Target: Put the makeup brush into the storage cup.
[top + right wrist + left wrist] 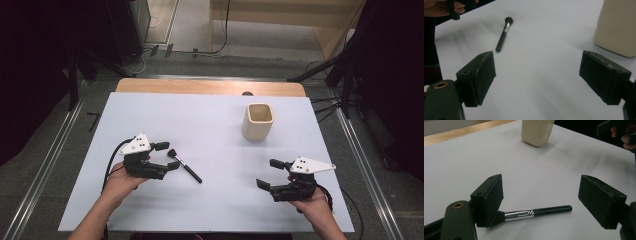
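Approach step. Left claw (168, 155) spread wide, nothing held, low over white table (215, 200); brush (534, 211) flat between its jaws, bristle end against one jaw, handle pointing out. Right claw (270, 174) likewise spread and empty, well apart from brush. Beyond, cream cup (258, 121), upright. Next, judged: centring on handle, then closing.
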`<move>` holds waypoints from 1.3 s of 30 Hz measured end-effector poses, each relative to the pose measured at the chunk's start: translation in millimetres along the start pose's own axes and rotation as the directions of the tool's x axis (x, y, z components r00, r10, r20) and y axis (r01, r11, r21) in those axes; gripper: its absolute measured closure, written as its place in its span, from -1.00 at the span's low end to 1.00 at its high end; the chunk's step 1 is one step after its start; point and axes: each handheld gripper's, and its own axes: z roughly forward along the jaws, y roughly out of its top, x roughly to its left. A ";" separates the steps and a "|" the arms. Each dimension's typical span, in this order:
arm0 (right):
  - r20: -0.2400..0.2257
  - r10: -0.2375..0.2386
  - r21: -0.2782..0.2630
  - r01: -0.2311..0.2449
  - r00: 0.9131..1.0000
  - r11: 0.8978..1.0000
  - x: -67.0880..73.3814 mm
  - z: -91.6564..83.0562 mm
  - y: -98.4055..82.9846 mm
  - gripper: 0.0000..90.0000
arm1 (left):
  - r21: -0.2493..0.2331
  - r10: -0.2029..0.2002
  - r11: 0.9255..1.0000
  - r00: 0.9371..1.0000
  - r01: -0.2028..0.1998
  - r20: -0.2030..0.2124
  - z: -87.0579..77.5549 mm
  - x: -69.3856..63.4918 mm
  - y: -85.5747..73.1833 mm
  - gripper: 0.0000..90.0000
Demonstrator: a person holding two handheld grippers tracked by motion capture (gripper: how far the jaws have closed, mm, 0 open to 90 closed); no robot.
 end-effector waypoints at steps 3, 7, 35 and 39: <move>0.000 -0.001 0.000 0.001 1.000 1.000 -0.1 0.1 0.0 -0.67 | 0.004 0.002 1.000 1.000 -0.002 -0.001 2.6 0.7 0.8 -0.54; -0.002 -0.002 0.000 0.002 1.000 1.000 0.2 0.2 0.0 -0.68 | 0.001 0.006 1.000 1.000 -0.006 -0.003 6.9 1.3 2.4 -0.54; -0.005 -0.005 -0.005 0.005 1.000 1.000 0.6 -0.6 0.4 -0.67 | 0.058 0.087 0.994 0.986 -0.097 0.144 52.8 8.3 26.1 -0.49; -0.009 -0.004 -0.012 0.004 1.000 1.000 1.6 -1.9 0.7 -0.67 | 0.100 0.142 0.981 0.962 -0.169 0.234 52.0 15.7 32.6 -0.48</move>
